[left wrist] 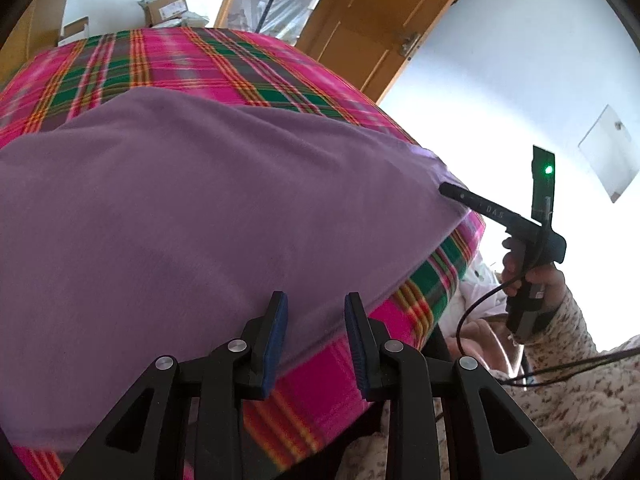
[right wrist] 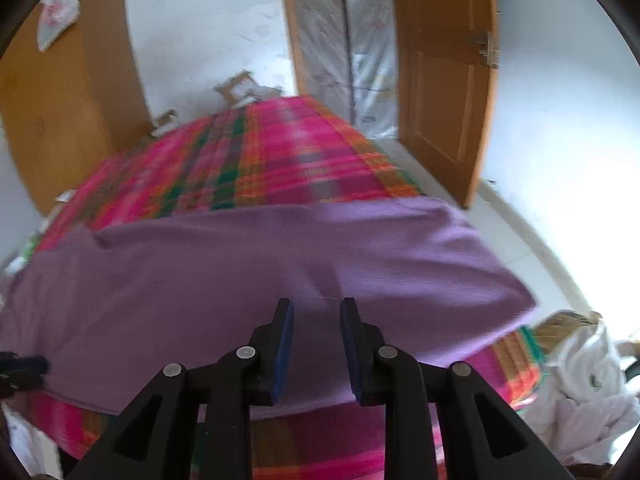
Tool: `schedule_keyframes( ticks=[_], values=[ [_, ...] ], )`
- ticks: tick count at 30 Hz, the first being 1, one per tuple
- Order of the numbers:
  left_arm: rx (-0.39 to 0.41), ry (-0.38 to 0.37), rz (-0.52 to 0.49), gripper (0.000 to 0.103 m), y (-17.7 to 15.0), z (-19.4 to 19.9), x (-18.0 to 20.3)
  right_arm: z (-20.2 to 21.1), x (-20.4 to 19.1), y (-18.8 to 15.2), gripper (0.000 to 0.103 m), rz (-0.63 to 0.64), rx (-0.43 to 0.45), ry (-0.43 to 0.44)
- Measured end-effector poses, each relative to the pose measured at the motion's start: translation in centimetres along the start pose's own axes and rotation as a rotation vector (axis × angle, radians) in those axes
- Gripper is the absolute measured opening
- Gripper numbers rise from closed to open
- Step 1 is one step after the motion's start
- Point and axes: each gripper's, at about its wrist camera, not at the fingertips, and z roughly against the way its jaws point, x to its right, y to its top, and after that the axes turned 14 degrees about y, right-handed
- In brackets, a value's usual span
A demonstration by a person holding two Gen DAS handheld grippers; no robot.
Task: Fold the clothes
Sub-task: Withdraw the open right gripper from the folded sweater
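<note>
A purple garment [left wrist: 192,208] lies spread flat on a bed with a pink, green and orange plaid cover [left wrist: 224,64]. My left gripper [left wrist: 316,300] is open and empty, its blue-padded fingers just above the garment's near edge. My right gripper shows in the left wrist view [left wrist: 444,190] at the garment's right corner, held in a hand. In the right wrist view the garment [right wrist: 280,272] lies across the cover [right wrist: 280,152], and my right gripper [right wrist: 316,304] is open above the cloth near its front edge.
An open wooden door [right wrist: 444,80] stands at the far right, with a plastic-covered doorway [right wrist: 344,40] beside it. A wooden wardrobe [right wrist: 60,100] is at the left. Cardboard boxes [left wrist: 164,8] sit beyond the bed. White clothes [right wrist: 584,392] are piled at the bed's right.
</note>
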Motion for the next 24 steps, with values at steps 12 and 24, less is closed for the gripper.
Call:
schedule_keyframes(
  ticks=[12,24],
  values=[
    [0.039,-0.004,0.046,0.03,-2.5,2.0,-1.6,-3.5,-10.7,-2.6,0.025,0.229,-0.145,0.275],
    [0.182,0.25,0.262,0.03,-5.2,8.3,-10.5,-4.2,-16.6,-3.9,0.029,0.391,-0.145,0.343]
  ],
)
